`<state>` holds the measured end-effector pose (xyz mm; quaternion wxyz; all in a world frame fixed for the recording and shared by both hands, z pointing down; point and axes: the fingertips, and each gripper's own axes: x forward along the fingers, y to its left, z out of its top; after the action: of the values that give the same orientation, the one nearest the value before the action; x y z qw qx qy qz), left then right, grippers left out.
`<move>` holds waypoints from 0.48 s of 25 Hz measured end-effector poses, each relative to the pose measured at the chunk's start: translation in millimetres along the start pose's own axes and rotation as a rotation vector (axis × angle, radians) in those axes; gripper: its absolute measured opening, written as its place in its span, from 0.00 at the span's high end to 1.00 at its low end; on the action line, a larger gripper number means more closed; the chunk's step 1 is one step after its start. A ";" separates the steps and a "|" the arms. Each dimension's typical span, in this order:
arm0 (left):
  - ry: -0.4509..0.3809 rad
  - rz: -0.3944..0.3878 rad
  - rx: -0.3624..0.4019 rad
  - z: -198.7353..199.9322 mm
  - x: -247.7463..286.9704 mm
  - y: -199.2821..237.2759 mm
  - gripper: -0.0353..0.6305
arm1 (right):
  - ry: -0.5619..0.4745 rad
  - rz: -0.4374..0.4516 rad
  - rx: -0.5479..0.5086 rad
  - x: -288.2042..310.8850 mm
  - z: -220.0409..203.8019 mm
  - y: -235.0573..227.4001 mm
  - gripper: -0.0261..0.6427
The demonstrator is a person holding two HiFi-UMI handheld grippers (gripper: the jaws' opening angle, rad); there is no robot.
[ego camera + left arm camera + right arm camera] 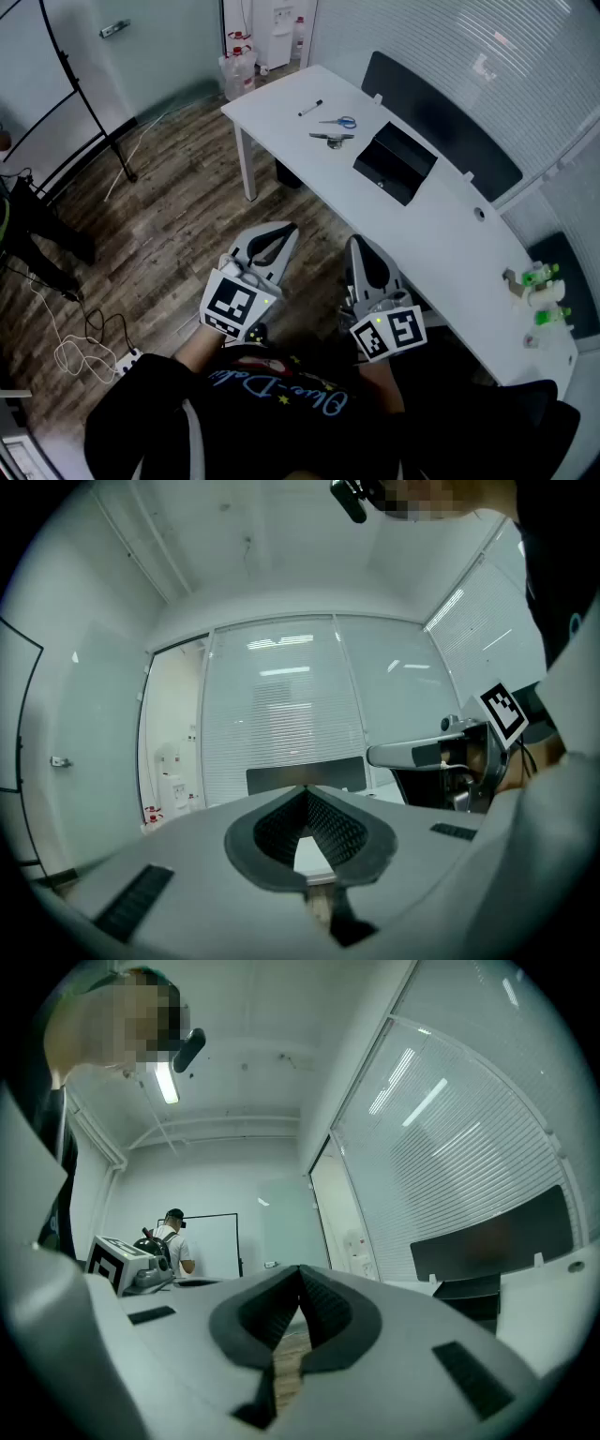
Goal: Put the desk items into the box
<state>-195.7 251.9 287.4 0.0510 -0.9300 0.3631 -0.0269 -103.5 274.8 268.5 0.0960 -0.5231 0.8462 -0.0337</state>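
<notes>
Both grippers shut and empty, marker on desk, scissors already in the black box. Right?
No: the head view shows the scissors on the desk, outside the black box. The rest holds: marker on desk, left gripper and right gripper shut, empty.

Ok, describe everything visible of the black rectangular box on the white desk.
The black rectangular box is open-topped, with thin matt walls and a dark interior in which nothing shows. It sits flat and upright on the long white desk, its long sides running along the desk's length, close to the black back panel. Only the desk touches it; the blue-handled scissors lie apart from it on the desktop.
</notes>
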 end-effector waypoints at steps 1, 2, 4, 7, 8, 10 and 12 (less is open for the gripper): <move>0.004 0.001 0.000 -0.9 -0.4 -0.7 0.94 | -0.002 0.000 0.003 -1.0 -0.2 -0.2 0.95; 0.009 0.001 -0.001 -1.8 -0.8 -1.6 0.94 | -0.004 -0.001 0.008 -2.1 -0.4 -0.4 0.95; 0.017 0.000 -0.003 -3.4 -1.1 -4.0 0.94 | -0.010 -0.004 0.020 -5.2 -1.1 -1.1 0.95; 0.021 -0.006 -0.003 -3.7 0.5 -8.3 0.94 | -0.001 -0.007 0.030 -10.1 -4.5 -2.3 0.95; 0.021 -0.008 -0.002 -3.6 1.0 -9.3 0.94 | 0.001 -0.010 0.031 -11.6 -5.3 -2.8 0.95; 0.023 -0.011 -0.002 -4.0 2.1 -11.4 0.94 | -0.001 -0.014 0.035 -14.6 -5.7 -4.3 0.95; 0.030 -0.015 -0.006 -5.6 3.5 -15.8 0.94 | -0.005 -0.018 0.042 -19.2 -6.0 -7.1 0.95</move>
<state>-183.0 260.7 294.8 0.0428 -0.9323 0.3569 -0.0401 -90.2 288.6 277.9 0.1086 -0.5285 0.8404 -0.0512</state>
